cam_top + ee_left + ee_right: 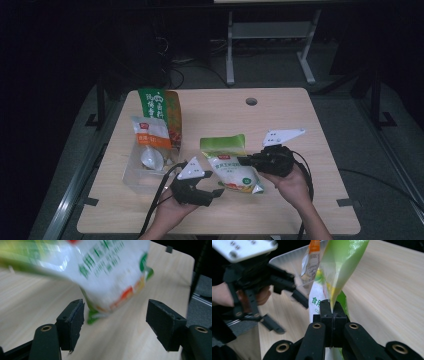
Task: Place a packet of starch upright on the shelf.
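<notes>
The green and white pouch (231, 167) lies near the middle of the worktop (295, 125), a little toward the person's side, and it is half lifted. Its long axis runs from about 11 o'clock, where the green top edge is, to about 5 o'clock, where the bottom corner points at the person.

The right gripper (250, 161) comes in from 3 o'clock, and its jaws are pressed together on the pouch's side edge. In the right gripper view the film of the pouch (342, 262) rises straight out from between the closed jaws, so this grip looks firm.

The left gripper (212, 182) is at about 7 o'clock from the pouch, just beside its lower end. Its jaws stand wide and hold nothing. In the left gripper view the bottom corner of the pouch (110, 272) hangs just ahead of the gap between the two jaws, slightly nearer to the left one, and I see no contact. The picture is blurred there, so I cannot tell how near the corner really is.

I judge that the coming move depends on this: the free lower end lies straight ahead of the open left jaws, so that hand needs only a short push forward.

At 10 o'clock from the pouch stands a clear container (135, 175) with other packets (155, 117), and the left hand (167, 212) works close beside it.
</notes>
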The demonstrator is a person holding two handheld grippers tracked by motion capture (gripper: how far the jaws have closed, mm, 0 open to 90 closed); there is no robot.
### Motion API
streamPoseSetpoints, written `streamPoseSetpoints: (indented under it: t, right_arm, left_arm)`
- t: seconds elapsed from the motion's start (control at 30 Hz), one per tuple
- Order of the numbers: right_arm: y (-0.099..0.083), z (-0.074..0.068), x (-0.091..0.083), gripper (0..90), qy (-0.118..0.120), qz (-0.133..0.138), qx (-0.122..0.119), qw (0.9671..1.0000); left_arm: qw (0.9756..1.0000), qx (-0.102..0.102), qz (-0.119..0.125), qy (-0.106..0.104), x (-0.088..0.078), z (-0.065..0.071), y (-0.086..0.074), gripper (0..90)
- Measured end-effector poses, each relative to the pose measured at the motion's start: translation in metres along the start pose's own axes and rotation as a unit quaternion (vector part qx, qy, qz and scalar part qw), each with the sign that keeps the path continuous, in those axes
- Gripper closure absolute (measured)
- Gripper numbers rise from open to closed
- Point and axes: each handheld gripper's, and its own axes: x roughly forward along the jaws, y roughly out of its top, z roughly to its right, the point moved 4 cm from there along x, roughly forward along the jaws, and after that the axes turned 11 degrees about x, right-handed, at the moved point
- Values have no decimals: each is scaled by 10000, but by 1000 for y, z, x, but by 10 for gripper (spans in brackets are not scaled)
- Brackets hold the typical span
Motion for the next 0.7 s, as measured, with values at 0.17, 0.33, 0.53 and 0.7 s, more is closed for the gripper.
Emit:
streamPoseSetpoints:
  t: [0.17,0.33,0.53,0.7]
  right_arm:
    - [-10,4,-1,899,114,10,-15,9999]
    - [-16,3,-1,898,137,-5,-142,9998]
    - [-23,3,1,897,57,-118,-201,9997]
    - [-24,6,0,897,-54,-109,-223,9997]
  left_arm:
    - [9995,-276,-33,-159,13,-12,3,349]
    - [9989,-365,50,-283,18,-16,9,569]
    - [9987,-373,66,-335,18,-19,14,805]
    - [9990,-381,79,-205,20,-19,16,891]
